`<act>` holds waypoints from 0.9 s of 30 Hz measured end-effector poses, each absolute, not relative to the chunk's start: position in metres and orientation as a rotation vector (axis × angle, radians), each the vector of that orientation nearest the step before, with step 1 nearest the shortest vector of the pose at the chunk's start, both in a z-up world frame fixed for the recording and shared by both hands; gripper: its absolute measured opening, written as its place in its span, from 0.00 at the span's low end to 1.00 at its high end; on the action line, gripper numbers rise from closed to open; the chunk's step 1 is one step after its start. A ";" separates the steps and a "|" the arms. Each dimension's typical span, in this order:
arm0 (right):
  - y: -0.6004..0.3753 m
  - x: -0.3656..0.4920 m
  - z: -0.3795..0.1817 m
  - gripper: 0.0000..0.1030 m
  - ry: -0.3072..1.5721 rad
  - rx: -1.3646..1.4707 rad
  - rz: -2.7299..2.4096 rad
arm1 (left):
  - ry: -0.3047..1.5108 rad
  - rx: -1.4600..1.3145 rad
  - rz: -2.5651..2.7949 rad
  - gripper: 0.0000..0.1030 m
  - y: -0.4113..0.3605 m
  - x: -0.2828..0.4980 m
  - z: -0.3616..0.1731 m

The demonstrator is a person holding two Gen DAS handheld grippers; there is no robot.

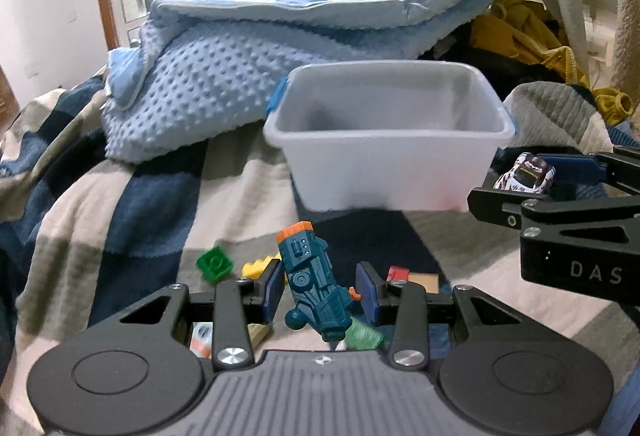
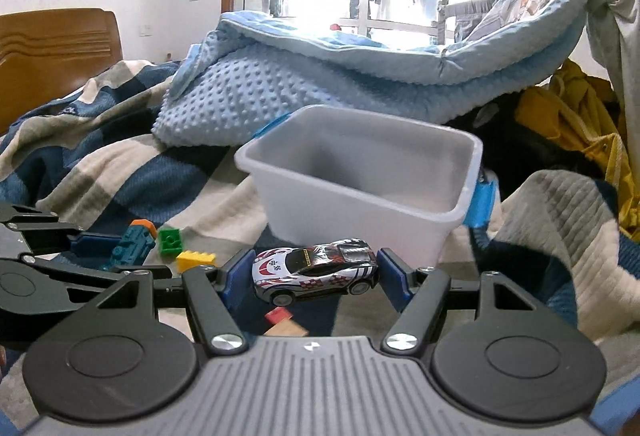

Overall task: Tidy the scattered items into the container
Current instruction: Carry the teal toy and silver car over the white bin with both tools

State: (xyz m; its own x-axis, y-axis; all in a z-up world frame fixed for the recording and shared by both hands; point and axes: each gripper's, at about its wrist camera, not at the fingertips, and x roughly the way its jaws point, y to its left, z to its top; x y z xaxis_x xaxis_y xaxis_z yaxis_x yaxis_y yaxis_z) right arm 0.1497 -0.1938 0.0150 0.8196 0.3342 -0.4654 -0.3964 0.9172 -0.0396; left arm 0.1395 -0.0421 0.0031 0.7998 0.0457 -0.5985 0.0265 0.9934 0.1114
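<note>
My left gripper (image 1: 320,288) is shut on a teal toy vehicle with an orange tip (image 1: 314,280), held tilted above the bed. My right gripper (image 2: 316,270) is shut on a white, red and black toy car (image 2: 316,268), gripped nose to tail. A translucent white bin with blue handles (image 1: 400,176) stands empty ahead of both grippers on the plaid blanket. In the left wrist view the right gripper (image 1: 532,176) shows at the right with the toy car (image 1: 524,176). In the right wrist view the left gripper (image 2: 108,248) holds the teal toy (image 2: 130,246) at the left.
Loose blocks lie on the plaid blanket (image 1: 120,220): a green one (image 1: 214,263), a yellow one (image 1: 258,266), a red one (image 2: 278,316) and a wooden one (image 2: 286,328). A dotted light-blue blanket (image 1: 208,100) is piled behind the bin. Yellow clothing (image 2: 568,124) lies at the right.
</note>
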 end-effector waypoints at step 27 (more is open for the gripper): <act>-0.210 0.283 0.051 0.67 0.387 -0.151 0.319 | 0.544 0.199 -0.044 0.42 -0.074 0.314 0.038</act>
